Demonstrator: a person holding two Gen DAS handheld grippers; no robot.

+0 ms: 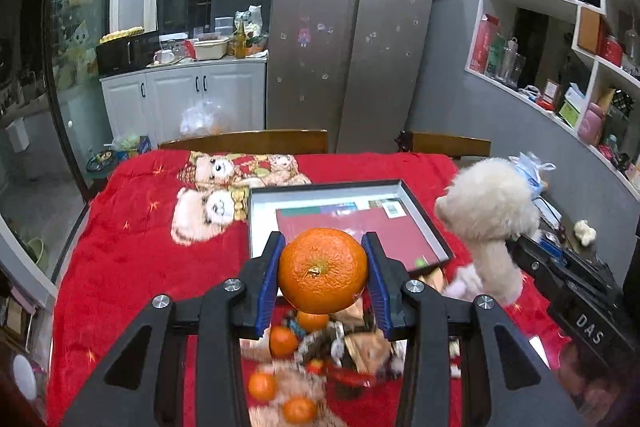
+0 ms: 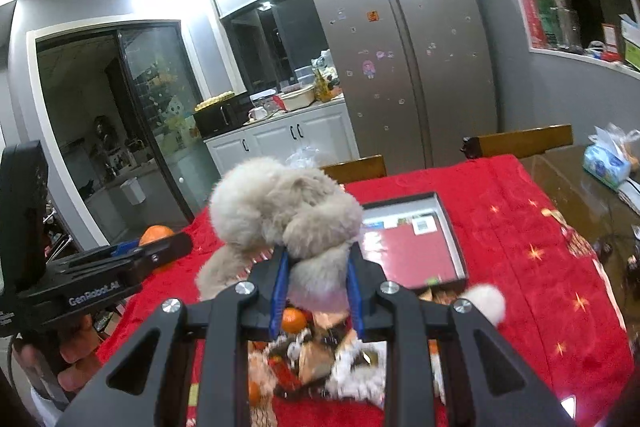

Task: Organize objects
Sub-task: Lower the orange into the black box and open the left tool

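Left wrist, claw (image 1: 323,269) gripping orange (image 1: 322,270), tray (image 1: 425,223) behind

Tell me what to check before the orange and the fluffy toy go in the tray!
1. Left tongs squeezing the orange on both sides: ok.
2. Right tongs gripping the fluffy toy: ok, though its limbs dangle loose.
3. Tray has room: ok, only a red booklet lies flat inside.
4. Both items lifted above the pile of small oranges and snack packets: ok.
5. The two tongs staying apart on the way: cannot tell, they are side by side.
6. Tray's near edge free: not ok, packets seem tucked under it.
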